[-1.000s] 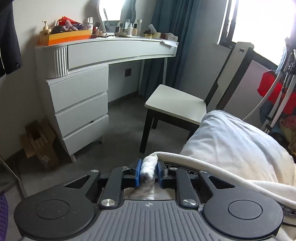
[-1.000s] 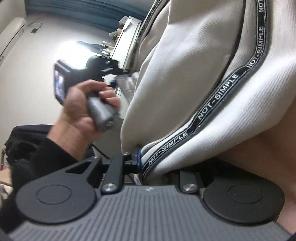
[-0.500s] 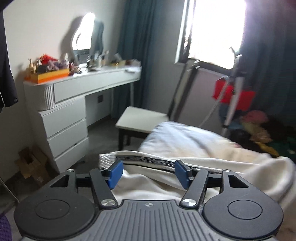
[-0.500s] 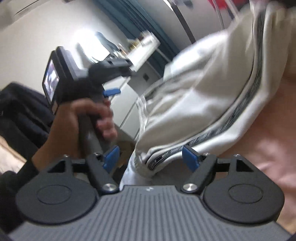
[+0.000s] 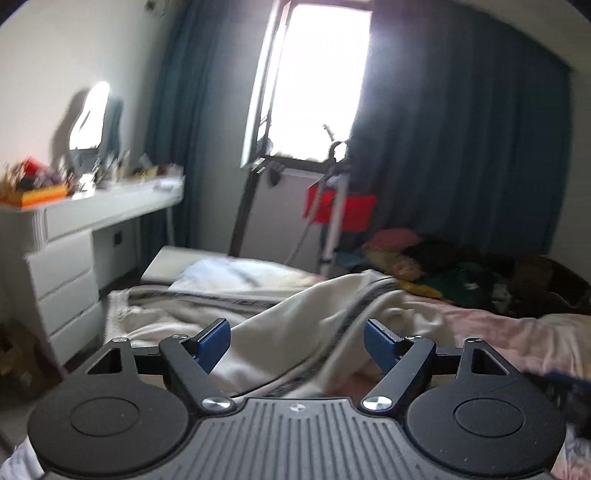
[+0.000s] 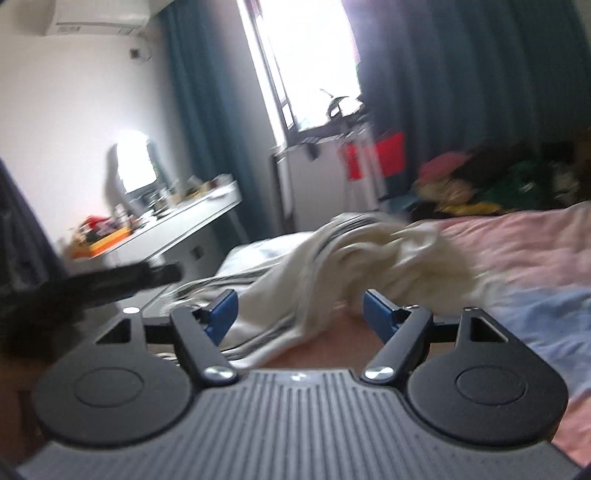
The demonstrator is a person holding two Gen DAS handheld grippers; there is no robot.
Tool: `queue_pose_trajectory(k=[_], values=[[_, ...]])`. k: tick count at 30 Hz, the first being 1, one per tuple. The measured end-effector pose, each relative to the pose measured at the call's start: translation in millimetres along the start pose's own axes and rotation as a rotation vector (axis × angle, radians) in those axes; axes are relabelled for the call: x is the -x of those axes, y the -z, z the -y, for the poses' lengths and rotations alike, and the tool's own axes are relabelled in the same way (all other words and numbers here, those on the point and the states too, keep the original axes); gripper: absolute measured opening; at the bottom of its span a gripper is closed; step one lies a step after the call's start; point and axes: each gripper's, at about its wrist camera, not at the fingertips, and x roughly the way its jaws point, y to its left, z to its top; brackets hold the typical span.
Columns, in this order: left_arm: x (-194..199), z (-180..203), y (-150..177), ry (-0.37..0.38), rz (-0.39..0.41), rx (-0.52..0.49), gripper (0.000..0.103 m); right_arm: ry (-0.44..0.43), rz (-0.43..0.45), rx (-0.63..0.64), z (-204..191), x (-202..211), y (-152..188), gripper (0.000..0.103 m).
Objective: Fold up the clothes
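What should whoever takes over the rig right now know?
Left tool: open, holding nothing.
Right tool: open, holding nothing.
The cream track pants lie rumpled on the pink bedsheet, waistband end towards the pillow, side stripe showing; both tools hover over the near part.
Done: pants laid on the bed.
Left: flatten them, line up the legs, fold.

A bright window (image 5: 317, 85) glares from the far wall, flanked by dark teal curtains (image 5: 461, 147). On the left, a white dressing table (image 5: 74, 236) with drawers stands against a pale wall, a lit mirror (image 5: 90, 114) above its cluttered top. An air conditioner (image 6: 99, 16) hangs high on the left. A bed (image 6: 517, 240) with a pink sheet fills the right, with a heap of coloured laundry (image 5: 436, 266) at its far end.
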Motion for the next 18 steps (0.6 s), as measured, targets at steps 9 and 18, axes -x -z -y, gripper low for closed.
queue_pose_trajectory(k=[9, 18], values=[[-25, 43, 32, 0.026, -0.030, -0.042, 0.083, 0.156, 0.050, 0.037, 79, 19, 22, 0.077], [-127, 83, 23, 0.026, -0.089, -0.219, 0.080, 0.222, 0.055, -0.079, 123, -6, 37, 0.077]])
